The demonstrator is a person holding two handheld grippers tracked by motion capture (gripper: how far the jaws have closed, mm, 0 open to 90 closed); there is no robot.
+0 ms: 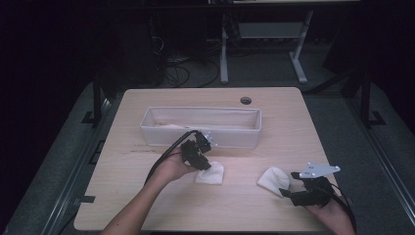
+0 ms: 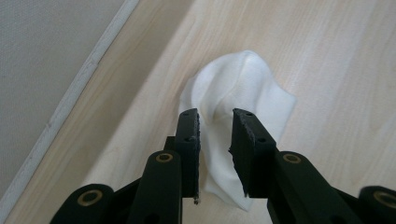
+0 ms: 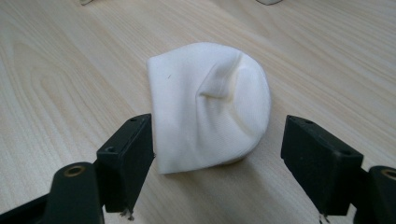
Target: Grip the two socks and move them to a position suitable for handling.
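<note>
Your left gripper [image 2: 215, 130] straddles a sock [image 2: 243, 88], jaws narrowly apart – your right gripper [image 3: 217, 154] stands wide open before another sock [image 3: 210, 102] on the worktop [image 1: 274, 147]

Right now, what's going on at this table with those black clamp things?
A person at a wooden table holds a two-jaw gripper in each hand. The left gripper has its jaws either side of a raised fold of one white sock, with a narrow gap between them. The right gripper sits wide open in front of a second white sock lying flat, not touching it. A long white fabric bin stands just beyond.
</note>
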